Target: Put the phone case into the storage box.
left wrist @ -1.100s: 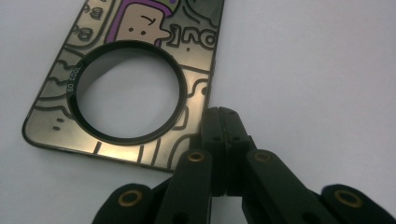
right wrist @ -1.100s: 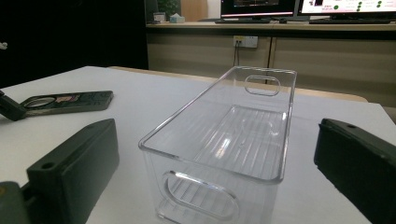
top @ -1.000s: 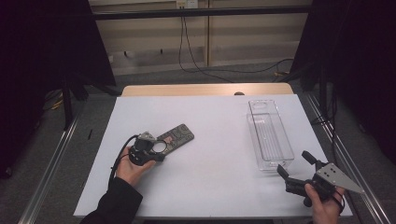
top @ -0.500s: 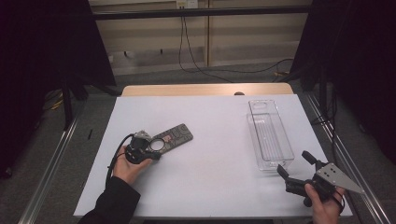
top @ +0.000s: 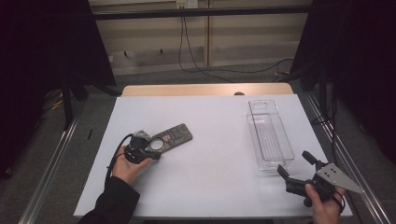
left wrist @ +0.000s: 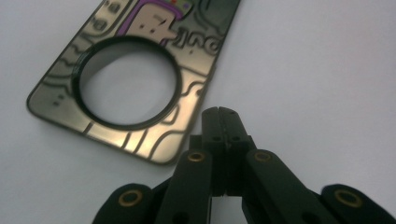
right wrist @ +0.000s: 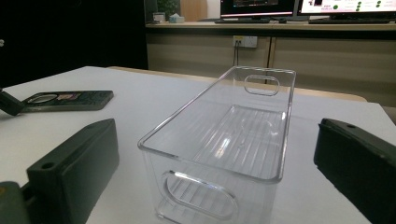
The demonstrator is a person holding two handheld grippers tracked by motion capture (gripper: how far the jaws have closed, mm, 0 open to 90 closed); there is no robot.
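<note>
A flat dark card (top: pixel 175 136) with a round see-through window lies on the white table, left of centre. In the left gripper view its gold-lined face (left wrist: pixel 60 93) and black-rimmed hole are close up. My left gripper (top: pixel 156 153) is shut with nothing between its jaws, and its tips (left wrist: pixel 219 113) sit at the card's near edge. A clear plastic bin (top: pixel 268 135) stands at the right, empty. My right gripper (top: pixel 293 161) is held open just in front of the bin's near end. In the right gripper view the right gripper (right wrist: pixel 213 130) has its jaws on either side of the bin (right wrist: pixel 224 135), apart from it.
The white table (top: pixel 210 186) ends in a wooden strip at the back and metal rails along both sides. Cables hang on the wall behind. In the right gripper view the card (right wrist: pixel 70 100) lies far left, and monitors stand on a shelf beyond.
</note>
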